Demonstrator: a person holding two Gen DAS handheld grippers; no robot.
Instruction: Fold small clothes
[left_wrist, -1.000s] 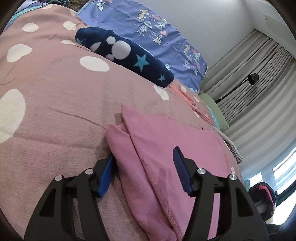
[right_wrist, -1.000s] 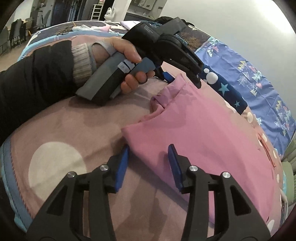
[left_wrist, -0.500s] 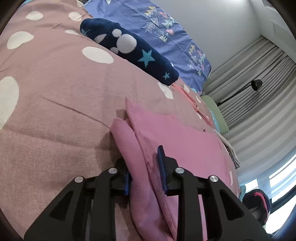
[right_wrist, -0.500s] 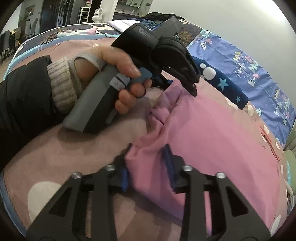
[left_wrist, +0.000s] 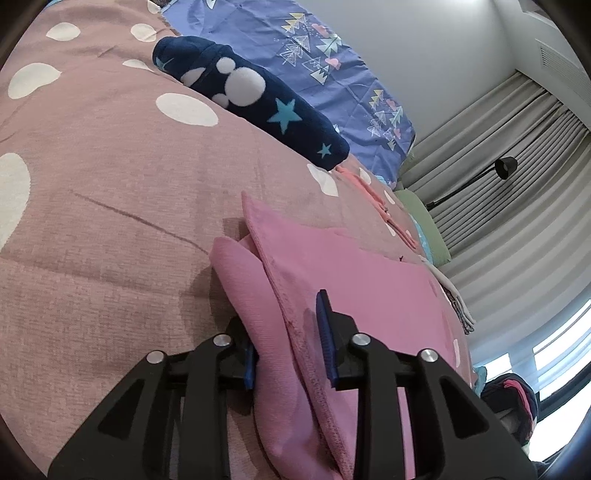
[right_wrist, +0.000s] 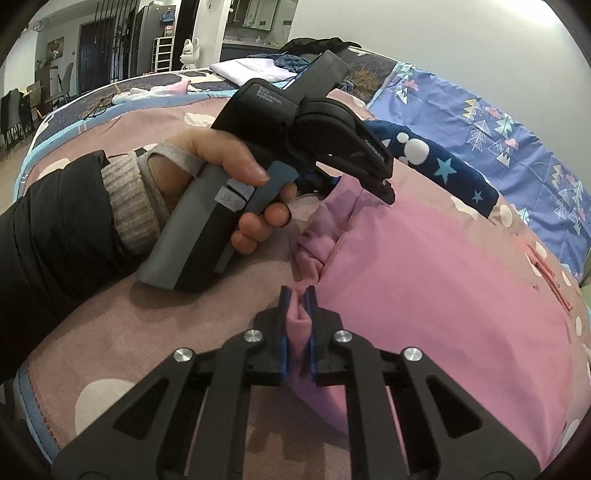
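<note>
R gripper (right_wrist: 297, 325): blue pads closing on a bunched fold of the pink garment (right_wrist: 424, 295), cloth squeezed up between them, pads nearly together. L gripper (left_wrist: 290, 345): jaws closing too, pads pressing several stacked layers of the same garment's edge (left_wrist: 288, 295), gap wider because of the thick fold. Both grip pts sit along the garment's near edge; R at a corner, L at the next bunched bit, seen in R wrist view just beyond. Garment lies flat otherwise on the mauve bedspread w/ white dots (left_wrist: 110, 192), spreading away to the right. Person's left hand (right_wrist: 221, 177) wraps the grey handle, index on trigger, other fingers curled under; ribbed beige cuff and black sleeve (right_wrist: 55, 236) behind it, forearm coming in from view left, low over the bed. L tool angled nose-down into the cloth. Beyond: navy fleece w/ stars (left_wrist: 258, 99), blue patterned sheet (left_wrist: 325, 74), grey curtains (left_wrist: 517, 184).
</note>
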